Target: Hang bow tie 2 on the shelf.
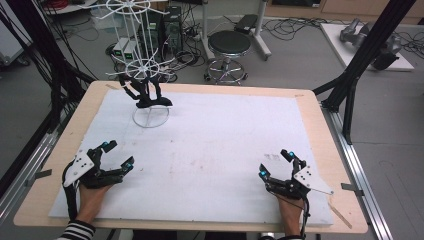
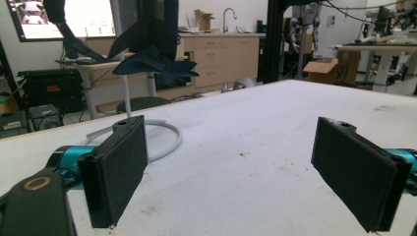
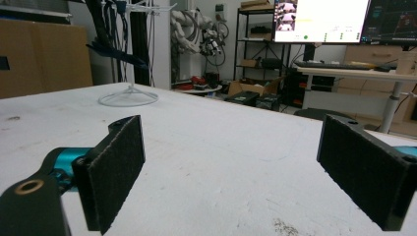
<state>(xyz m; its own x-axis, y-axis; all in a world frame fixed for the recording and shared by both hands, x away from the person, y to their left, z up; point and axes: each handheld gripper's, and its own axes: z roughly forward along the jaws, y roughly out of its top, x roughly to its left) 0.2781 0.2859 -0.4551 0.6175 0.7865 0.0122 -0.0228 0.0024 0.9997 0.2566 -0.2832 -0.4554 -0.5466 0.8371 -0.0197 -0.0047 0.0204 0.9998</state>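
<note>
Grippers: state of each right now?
Left gripper: open, holding nothing, low over the table.
Right gripper: open, holding nothing.

Grey floor strewn with cables (image 1: 295, 27), a round stool (image 1: 229, 44), wooden cabinets (image 2: 223, 56) behind.

Tongs: two, left tongs (image 1: 118, 155) and right tongs (image 1: 274, 163)
Wire rack (image 1: 145, 70): one
Dark cloth (image 1: 150, 97): one
Surface (image 1: 210, 145): one
Stool (image 1: 229, 45): one
</note>
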